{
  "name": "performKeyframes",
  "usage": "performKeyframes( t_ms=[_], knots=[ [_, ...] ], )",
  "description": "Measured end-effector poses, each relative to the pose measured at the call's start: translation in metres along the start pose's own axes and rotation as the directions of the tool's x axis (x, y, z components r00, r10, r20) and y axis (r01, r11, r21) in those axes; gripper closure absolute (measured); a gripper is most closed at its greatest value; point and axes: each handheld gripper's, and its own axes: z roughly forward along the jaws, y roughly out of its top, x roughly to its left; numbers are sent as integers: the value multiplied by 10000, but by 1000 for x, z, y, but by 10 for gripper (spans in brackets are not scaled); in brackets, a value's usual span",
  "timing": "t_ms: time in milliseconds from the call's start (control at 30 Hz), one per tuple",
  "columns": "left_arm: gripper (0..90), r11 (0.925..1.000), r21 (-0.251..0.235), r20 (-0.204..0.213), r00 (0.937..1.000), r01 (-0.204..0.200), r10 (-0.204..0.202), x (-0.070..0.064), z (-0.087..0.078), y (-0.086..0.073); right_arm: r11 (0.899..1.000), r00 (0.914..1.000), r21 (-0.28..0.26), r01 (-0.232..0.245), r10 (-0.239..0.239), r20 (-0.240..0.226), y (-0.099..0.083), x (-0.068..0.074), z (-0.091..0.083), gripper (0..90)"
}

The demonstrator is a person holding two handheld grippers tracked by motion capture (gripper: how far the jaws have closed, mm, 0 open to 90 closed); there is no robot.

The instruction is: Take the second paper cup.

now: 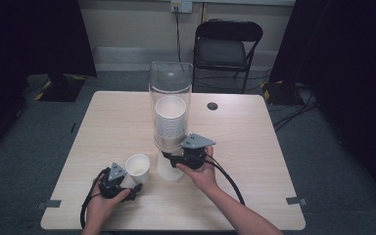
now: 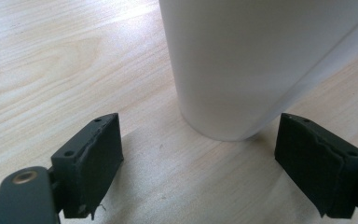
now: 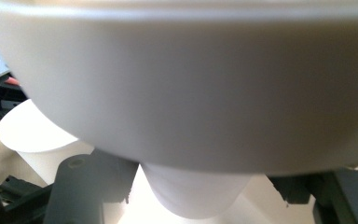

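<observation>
Cups [image 1: 138,167] are light, thin, crushable: left tongs [image 2: 200,154] gape around one; right tongs [image 1: 169,159] straddle the dispenser's [image 1: 170,93] lowest cup [image 3: 193,193], grip unclear.

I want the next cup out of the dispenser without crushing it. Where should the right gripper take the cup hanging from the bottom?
Probably the bare side wall of the hanging cup, just under the dispenser's base ring. The right gripper comes level from the person's side, one jaw each side of the tapered wall, then pulls straight down.
</observation>
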Motion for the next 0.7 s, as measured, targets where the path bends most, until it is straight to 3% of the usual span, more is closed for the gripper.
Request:
performKeyframes(
  t_ms=[533, 567, 600, 633, 667, 700],
  knots=[
    [152, 10000, 30, 6, 10000, -87, 87, 1, -1, 0, 9994, 9993, -60, 348, -347, 152, -3, 0, 1, 350],
    [152, 10000, -2, 1, 10000, 8, -8, 1, 0, 0, 9975, 9972, 102, 700, -702, 261, -4, -1, 1, 358],
    [152, 10000, 13, -24, 10000, -47, 47, 1, -1, 0, 9915, 9968, 1062, 756, -779, 181, -16, -2, 7, 402],
    [155, 10000, 0, -4, 10000, -20, 20, 1, -1, 0, 9686, 9926, 2220, 1123, -1197, 198, -39, -2, 11, 404],
    [155, 10000, 33, 2, 10000, -90, 90, 1, -1, 0, 9868, 9988, 1567, 412, -446, 181, -57, -5, 8, 398],
    [155, 10000, 23, 11, 10000, -66, 66, 1, -1, 0, 9903, 9998, 1387, -69, 43, 191, -58, -5, 5, 382]
  ],
)
